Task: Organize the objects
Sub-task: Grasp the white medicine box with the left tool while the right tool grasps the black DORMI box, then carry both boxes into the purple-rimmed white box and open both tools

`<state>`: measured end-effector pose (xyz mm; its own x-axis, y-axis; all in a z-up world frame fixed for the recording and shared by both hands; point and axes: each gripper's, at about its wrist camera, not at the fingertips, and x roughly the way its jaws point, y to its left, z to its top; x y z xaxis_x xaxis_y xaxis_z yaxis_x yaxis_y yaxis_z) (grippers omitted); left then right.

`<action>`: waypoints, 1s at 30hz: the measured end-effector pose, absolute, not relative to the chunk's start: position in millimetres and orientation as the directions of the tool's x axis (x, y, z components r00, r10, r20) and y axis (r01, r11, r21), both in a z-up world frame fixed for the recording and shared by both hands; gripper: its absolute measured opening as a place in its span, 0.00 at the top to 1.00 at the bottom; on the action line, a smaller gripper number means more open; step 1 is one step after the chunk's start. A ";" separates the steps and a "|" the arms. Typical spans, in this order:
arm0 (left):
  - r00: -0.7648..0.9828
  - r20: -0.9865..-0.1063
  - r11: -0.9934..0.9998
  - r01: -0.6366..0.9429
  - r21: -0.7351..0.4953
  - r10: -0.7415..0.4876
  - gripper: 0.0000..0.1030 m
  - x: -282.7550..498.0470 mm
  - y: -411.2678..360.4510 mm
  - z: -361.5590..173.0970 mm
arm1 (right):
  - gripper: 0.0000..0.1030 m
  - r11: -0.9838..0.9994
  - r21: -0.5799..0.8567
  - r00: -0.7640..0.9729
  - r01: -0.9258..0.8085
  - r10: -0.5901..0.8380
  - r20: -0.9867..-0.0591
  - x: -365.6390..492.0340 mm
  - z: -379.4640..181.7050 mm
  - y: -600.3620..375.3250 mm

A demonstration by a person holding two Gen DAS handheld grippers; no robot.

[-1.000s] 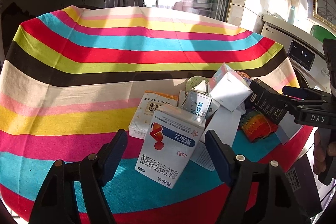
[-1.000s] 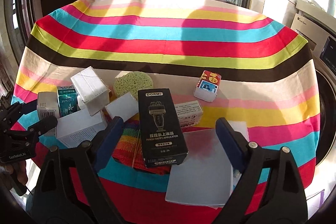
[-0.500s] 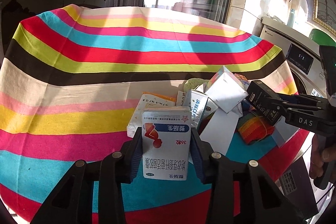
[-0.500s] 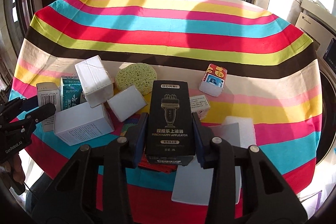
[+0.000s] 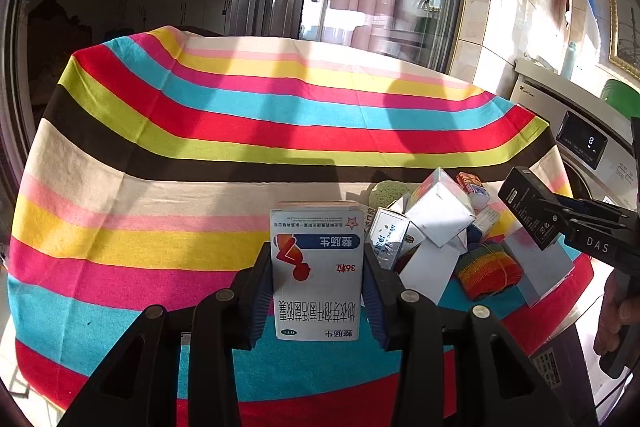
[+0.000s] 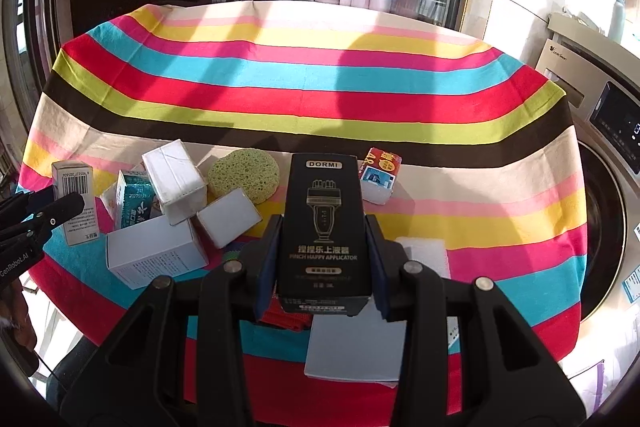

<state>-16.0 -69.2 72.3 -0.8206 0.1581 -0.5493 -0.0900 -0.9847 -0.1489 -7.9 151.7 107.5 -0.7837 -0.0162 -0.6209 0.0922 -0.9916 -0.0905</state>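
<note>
White medicine box [image 5: 317, 271] clamped in left gripper [image 5: 316, 291] — long axis along fingers, print inverted; right gripper [image 6: 323, 267] grips black DORMI box [image 6: 323, 227] (upright, lengthwise).

– That striped tablecloth [image 6: 320, 75] looks like soft matt cloth.
– And the black box [image 6: 323, 227]? Smooth, slightly glossy card. The green sponge [image 6: 244, 175] is rough, porous.

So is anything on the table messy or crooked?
Yes. The boxes are in a jumble: one white box sits tilted, propped on a bigger white box instead of lying flat. A green sponge lies mixed in among them.
</note>
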 end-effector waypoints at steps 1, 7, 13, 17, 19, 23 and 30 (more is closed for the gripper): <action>-0.826 -0.542 -0.985 -0.089 -0.150 0.157 0.60 -14.9 -69.2 76.0 | 0.58 -0.993 -0.085 -0.787 0.087 -0.016 -0.617 -6.6 109.6 153.6; -0.849 -0.489 -0.978 -0.143 -0.150 0.199 0.60 -7.4 -51.1 102.7 | 0.58 -0.997 -0.064 -0.804 0.049 -0.001 -0.595 6.0 125.2 169.0; -0.841 -0.447 -0.952 -0.265 -0.152 0.305 0.60 3.7 -7.3 124.1 | 0.58 -0.998 -0.062 -0.818 -0.024 0.055 -0.573 28.7 140.8 195.2; -0.816 -0.432 -0.923 -0.351 -0.160 0.385 0.60 9.8 26.9 133.2 | 0.58 -0.995 -0.058 -0.814 -0.079 0.098 -0.573 46.9 145.7 221.9; -0.797 -0.429 -0.905 -0.392 -0.167 0.424 0.60 12.4 43.9 136.1 | 0.58 -0.992 -0.060 -0.809 -0.107 0.122 -0.575 54.7 146.8 234.0; -0.754 -0.430 -0.865 -0.473 -0.169 0.496 0.60 19.1 77.7 139.0 | 0.58 -0.984 -0.066 -0.789 -0.166 0.173 -0.590 70.3 146.0 259.2; -0.641 -0.467 -0.778 -0.597 -0.194 0.609 0.60 34.2 136.2 128.7 | 0.58 -0.956 -0.087 -0.721 -0.281 0.270 -0.638 101.8 131.0 301.2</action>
